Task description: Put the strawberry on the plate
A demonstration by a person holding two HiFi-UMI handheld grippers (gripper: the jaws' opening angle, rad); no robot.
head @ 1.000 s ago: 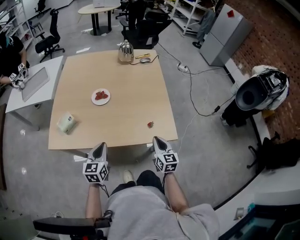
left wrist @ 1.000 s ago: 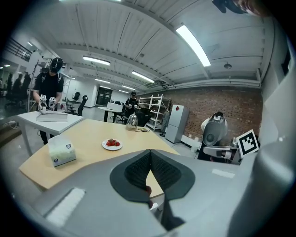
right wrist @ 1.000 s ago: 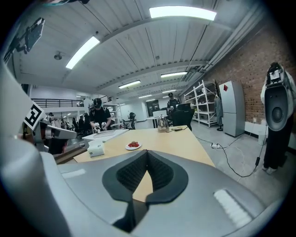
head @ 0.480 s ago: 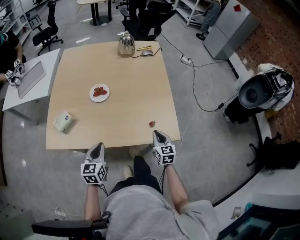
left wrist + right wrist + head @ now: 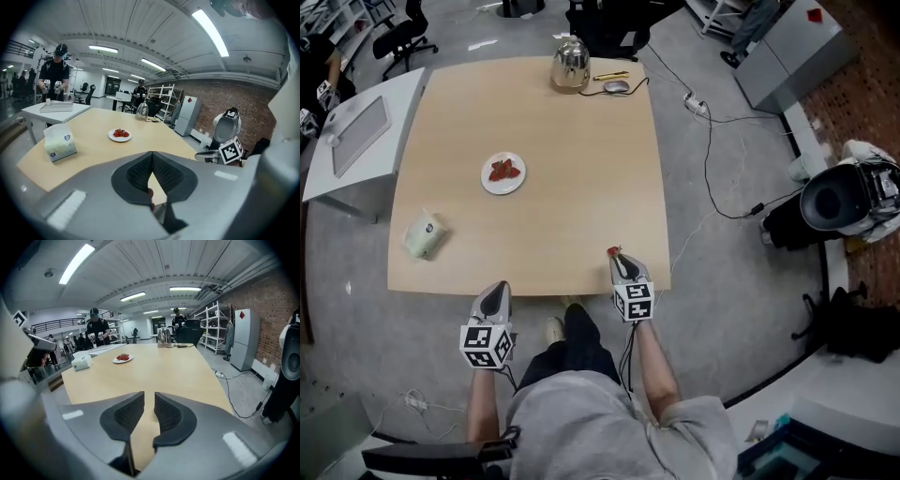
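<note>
A loose strawberry (image 5: 612, 250) lies near the table's front right edge. It sits right at the tip of my right gripper (image 5: 617, 257). That gripper's jaws have just been opening; in the right gripper view (image 5: 149, 397) a narrow gap shows only tabletop, and the berry is hidden there. The white plate (image 5: 503, 174) with several strawberries sits left of the table's centre, also seen as the plate (image 5: 119, 135) and the plate (image 5: 123, 358). My left gripper (image 5: 498, 289) hangs just off the front edge, with its pads meeting at the tips (image 5: 152, 154) and nothing held.
A tissue pack (image 5: 423, 234) lies at the front left. A metal kettle (image 5: 570, 64), a pen and a mouse (image 5: 617, 86) stand at the far edge. A white side table (image 5: 356, 136) adjoins on the left, with a person (image 5: 55, 72) behind it. Cables cross the floor on the right.
My right gripper has moved forward and down, over the table's front edge up to the loose strawberry. The left gripper has come a little closer to the edge.
</note>
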